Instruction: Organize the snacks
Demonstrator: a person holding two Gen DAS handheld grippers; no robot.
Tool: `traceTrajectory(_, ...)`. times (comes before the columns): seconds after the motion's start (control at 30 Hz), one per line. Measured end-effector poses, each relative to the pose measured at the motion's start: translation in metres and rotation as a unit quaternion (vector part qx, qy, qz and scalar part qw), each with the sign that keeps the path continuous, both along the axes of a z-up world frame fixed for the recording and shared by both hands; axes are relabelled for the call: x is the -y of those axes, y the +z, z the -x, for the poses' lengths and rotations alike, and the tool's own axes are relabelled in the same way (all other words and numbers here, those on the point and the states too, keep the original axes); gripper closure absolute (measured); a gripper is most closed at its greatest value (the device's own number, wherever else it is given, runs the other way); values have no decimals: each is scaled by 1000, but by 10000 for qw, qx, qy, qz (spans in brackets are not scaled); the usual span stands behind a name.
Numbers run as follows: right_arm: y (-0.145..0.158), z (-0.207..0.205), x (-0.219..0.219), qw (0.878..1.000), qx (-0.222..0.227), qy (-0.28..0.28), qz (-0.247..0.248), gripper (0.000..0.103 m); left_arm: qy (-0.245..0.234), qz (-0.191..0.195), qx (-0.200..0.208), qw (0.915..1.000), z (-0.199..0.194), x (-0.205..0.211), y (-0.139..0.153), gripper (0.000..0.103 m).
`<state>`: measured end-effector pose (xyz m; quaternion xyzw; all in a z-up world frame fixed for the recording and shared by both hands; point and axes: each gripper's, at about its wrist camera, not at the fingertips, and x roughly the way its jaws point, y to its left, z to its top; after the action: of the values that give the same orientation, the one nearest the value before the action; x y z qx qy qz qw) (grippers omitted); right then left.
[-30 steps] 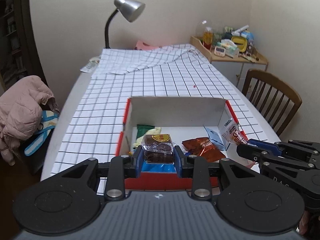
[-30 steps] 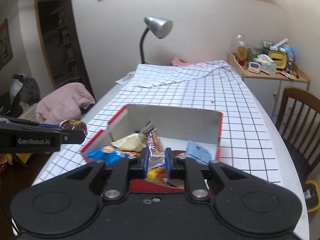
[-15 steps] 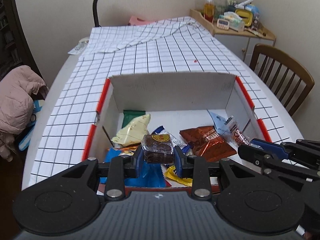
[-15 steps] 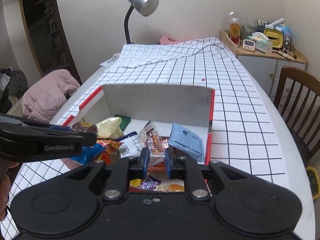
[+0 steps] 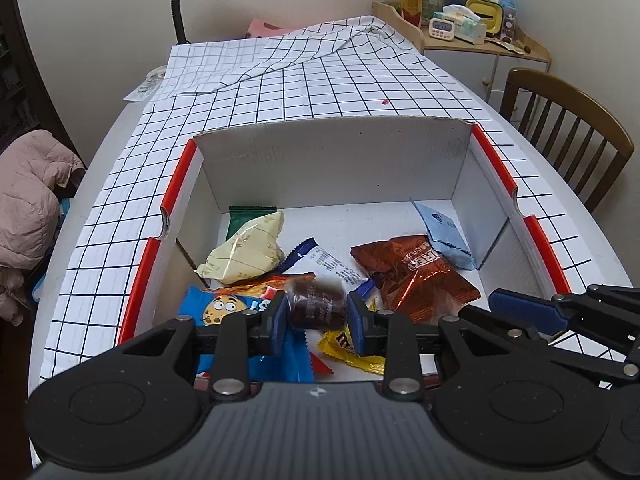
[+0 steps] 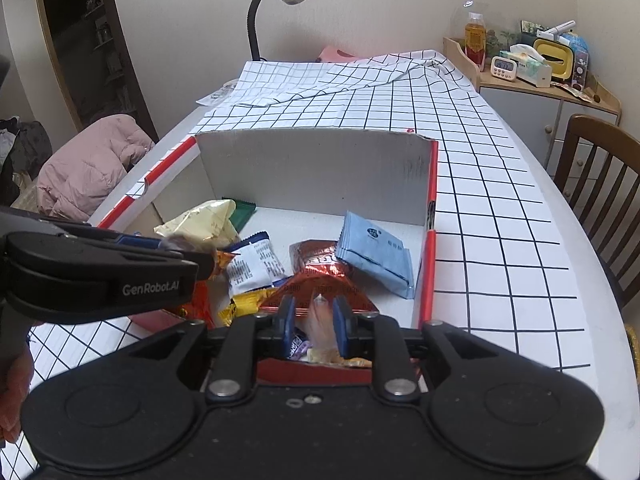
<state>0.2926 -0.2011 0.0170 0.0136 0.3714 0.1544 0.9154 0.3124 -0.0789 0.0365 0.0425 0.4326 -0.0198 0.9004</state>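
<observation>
The left gripper [image 5: 318, 316] pinches a brown cake [image 5: 318, 306] over the box [image 5: 332, 152] at 6 o'clock to drop it in, while the right gripper [image 6: 314, 322], just opening, lets a blurry snack [image 6: 322, 326] slip between its pads.

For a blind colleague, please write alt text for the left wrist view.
The left gripper clamps a dark brown wrapped cake above a red-edged white cardboard box of mixed snack packets on a checked tablecloth; the right gripper enters from the right.
</observation>
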Motion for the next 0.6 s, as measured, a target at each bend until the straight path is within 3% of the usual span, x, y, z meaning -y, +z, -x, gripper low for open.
traceTrajectory(0.33, 6, 11, 7, 9999, 53, -50, -98, 68, 29, 105, 31, 9999, 10, -4, 6, 71)
traceTrajectory(0.5, 15, 21, 11, 9997, 168, -40, -157, 61, 77, 212, 196, 9996, 24, -10, 14, 54)
traceTrajectory(0.6, 21, 29, 13, 9994, 283, -46, -200, 53, 54, 240, 279, 9993, 33, -12, 19, 52)
